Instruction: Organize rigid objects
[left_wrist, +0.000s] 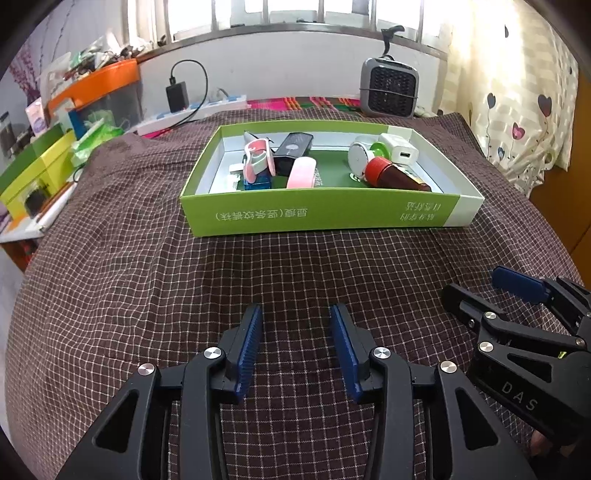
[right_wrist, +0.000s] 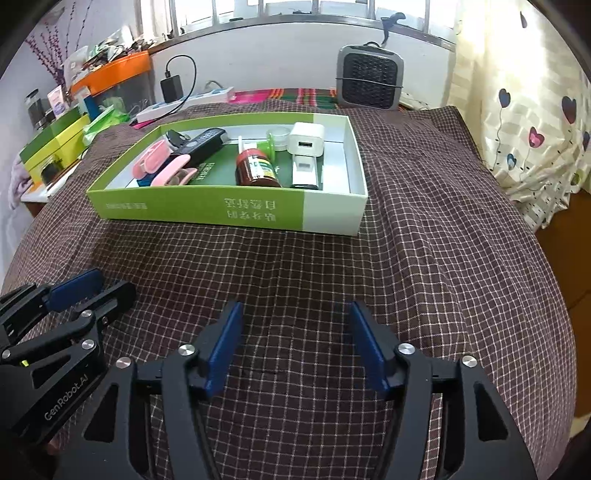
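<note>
A green and white cardboard box (left_wrist: 325, 214) (right_wrist: 225, 212) stands on the checked brown cloth. Inside lie a red-capped brown bottle (left_wrist: 395, 173) (right_wrist: 256, 168), a white charger cube (left_wrist: 400, 149) (right_wrist: 306, 140), a black device (left_wrist: 291, 149) (right_wrist: 201, 144), pink clips (left_wrist: 301, 171) (right_wrist: 173, 171) and other small items. My left gripper (left_wrist: 295, 325) is open over bare cloth, well in front of the box. My right gripper (right_wrist: 293, 321) is open too, with nothing between its fingers. Each shows at the other view's edge: the right gripper (left_wrist: 476, 288) and the left gripper (right_wrist: 99, 284).
A grey fan heater (left_wrist: 389, 86) (right_wrist: 369, 77) stands behind the box. A power strip with a black adapter (left_wrist: 177, 96) lies at the back left. Green and orange boxes (left_wrist: 44, 162) crowd the left edge. A heart-print curtain (right_wrist: 524, 122) hangs on the right.
</note>
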